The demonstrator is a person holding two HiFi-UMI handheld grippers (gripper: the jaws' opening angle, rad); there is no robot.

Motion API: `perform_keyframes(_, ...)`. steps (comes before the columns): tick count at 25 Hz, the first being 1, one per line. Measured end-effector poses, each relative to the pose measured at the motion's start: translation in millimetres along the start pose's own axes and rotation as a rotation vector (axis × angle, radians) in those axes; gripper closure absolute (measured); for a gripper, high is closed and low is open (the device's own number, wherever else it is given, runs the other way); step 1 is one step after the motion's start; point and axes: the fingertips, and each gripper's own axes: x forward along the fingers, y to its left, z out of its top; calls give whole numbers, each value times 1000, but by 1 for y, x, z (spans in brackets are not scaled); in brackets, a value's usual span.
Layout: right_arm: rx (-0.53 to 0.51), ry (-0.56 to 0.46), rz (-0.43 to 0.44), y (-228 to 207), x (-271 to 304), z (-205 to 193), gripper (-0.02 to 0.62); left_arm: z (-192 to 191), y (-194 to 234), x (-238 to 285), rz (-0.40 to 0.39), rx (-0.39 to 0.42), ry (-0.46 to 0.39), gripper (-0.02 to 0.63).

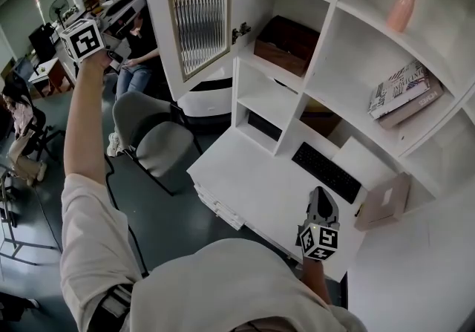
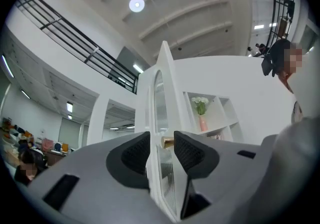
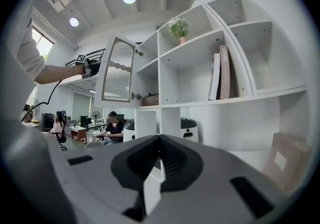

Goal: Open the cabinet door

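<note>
Nearest us at 5 o'clock, our right gripper [image 1: 320,212] rests closed, unneeded. At 10 o'clock our left gripper [image 2: 161,144] straddles the edge of the wide-open cabinet door [image 1: 197,15], jaws slack, apparently done pulling.

The open cabinet door [image 1: 197,11] juts out at 12 o'clock, blocking passage across the shelf front; a chair [image 1: 152,134] stands near it at 9 o'clock; the tabletop [image 1: 252,189] centre is bare; a keyboard [image 1: 326,172] lies at 3 o'clock.
</note>
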Motion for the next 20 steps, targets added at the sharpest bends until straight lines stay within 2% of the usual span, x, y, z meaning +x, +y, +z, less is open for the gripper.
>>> perform_keyframes(4,-1,0,20,3,2,-1,592,-2,2,-10,87,28,-1,424)
perform_keyframes(8,-4,-4,41,6,5,1,592,-3,0,-17,133,48,8,389)
perform_keyframes(15,-6,-10,81,16,10,3,592,4,-4,-38,266,92,-23,370)
perform_keyframes(20,-18,-18,108,23,11,6,592,-3,-20,-51,321,112,-22,367)
